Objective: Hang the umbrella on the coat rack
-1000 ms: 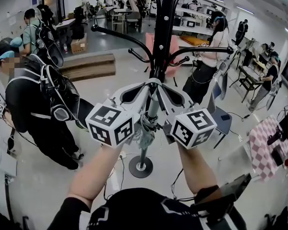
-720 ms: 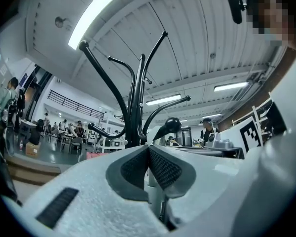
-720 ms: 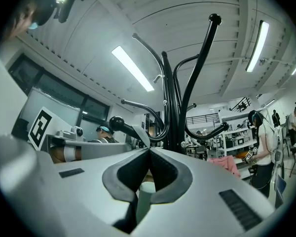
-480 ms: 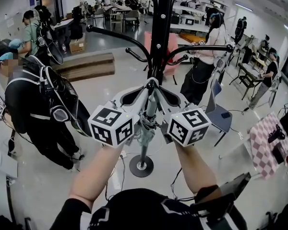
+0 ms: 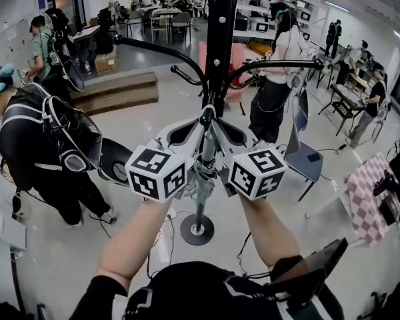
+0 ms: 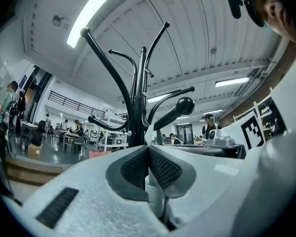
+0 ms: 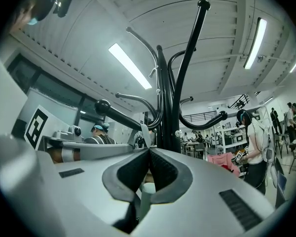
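Beside coat rack: left gripper, right gripper pinch folded umbrella.

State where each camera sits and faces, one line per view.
Head view: on the person's head, steeply down onto forearms, left gripper, right gripper, umbrella, coat rack.
Left gripper view: on the left gripper, upward along its shut jaws toward the rack's hooks.
Right gripper view: on the right gripper, same upward aim.
Shared: both gripper views show rack and umbrella.
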`<state>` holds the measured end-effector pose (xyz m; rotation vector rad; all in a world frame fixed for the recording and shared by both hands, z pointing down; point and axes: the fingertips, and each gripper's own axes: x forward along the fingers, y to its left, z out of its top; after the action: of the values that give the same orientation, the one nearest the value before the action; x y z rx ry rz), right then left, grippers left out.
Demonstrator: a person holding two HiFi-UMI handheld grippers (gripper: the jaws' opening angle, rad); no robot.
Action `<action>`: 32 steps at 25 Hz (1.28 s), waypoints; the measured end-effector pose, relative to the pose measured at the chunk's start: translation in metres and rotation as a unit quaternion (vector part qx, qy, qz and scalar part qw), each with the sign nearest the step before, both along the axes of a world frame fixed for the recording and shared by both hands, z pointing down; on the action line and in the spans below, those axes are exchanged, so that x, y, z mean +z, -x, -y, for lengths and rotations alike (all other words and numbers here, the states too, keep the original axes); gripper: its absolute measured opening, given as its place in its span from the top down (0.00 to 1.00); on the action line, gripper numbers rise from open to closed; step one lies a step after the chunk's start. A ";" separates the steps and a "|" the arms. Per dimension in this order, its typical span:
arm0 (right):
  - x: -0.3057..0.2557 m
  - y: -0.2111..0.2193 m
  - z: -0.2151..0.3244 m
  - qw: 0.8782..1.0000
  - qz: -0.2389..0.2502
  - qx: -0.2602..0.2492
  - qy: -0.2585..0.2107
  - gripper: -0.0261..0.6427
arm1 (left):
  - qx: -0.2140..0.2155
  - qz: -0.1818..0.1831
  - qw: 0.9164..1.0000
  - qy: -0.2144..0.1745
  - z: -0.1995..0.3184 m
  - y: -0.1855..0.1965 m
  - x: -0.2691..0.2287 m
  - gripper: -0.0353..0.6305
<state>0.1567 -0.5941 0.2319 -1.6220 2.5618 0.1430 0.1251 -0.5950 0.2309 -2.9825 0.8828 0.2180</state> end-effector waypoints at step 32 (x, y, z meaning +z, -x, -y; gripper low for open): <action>0.036 0.004 -0.055 0.998 -0.031 0.039 -0.025 0.94 | -0.028 0.006 0.999 -0.039 -0.048 0.010 0.034 0.93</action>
<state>0.1529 -0.5386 0.2676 -1.7269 2.5181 0.2655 0.1149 -0.5473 0.2649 -2.8809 0.9330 0.2268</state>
